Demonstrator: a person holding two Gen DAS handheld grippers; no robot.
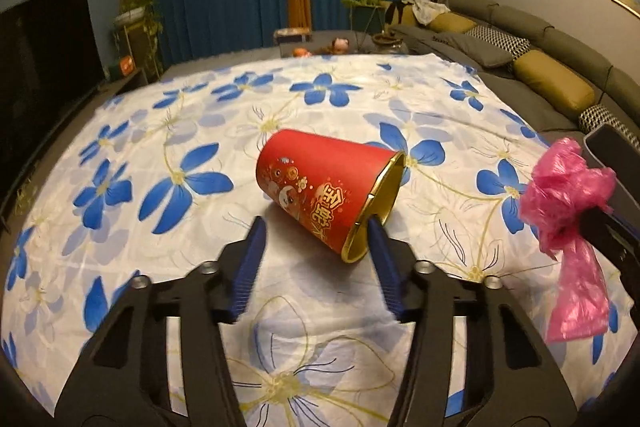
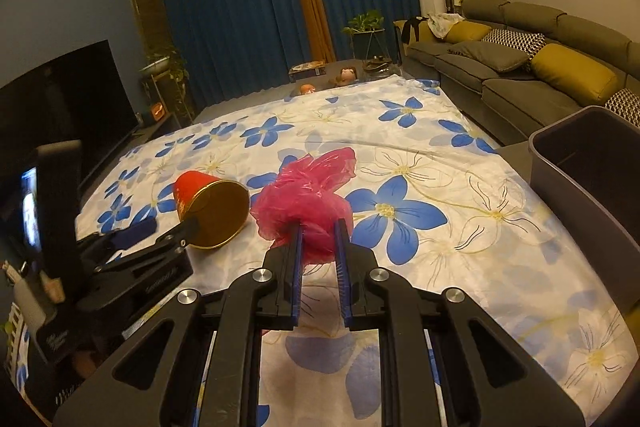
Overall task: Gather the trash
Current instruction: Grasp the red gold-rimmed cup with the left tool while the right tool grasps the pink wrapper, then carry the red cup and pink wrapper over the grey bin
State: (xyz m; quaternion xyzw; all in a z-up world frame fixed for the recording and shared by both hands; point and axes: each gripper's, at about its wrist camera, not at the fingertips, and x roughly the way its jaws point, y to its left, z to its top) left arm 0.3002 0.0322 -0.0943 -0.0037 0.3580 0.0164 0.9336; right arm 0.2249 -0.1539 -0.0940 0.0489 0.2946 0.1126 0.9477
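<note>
A red paper cup (image 1: 320, 187) with a gold inside lies on its side on the flowered cloth (image 1: 160, 131), mouth turned to the right. My left gripper (image 1: 316, 223) stands open around its near wall. The right finger (image 1: 378, 251) reaches into the mouth at the rim, and the left finger (image 1: 252, 259) is a little clear of the outside. In the right wrist view the cup (image 2: 212, 211) and left gripper (image 2: 168, 231) are at the left. My right gripper (image 2: 319, 233) is shut on a crumpled pink plastic bag (image 2: 308, 203), held above the cloth; this bag (image 1: 568, 195) also hangs at the right edge of the left wrist view.
A dark grey bin (image 2: 560, 179) stands open at the right edge of the cloth. Behind it runs a grey sofa (image 2: 520, 75) with cushions. A television (image 2: 68, 107) stands to the left. Small toys (image 2: 344, 75) sit past the cloth's far edge.
</note>
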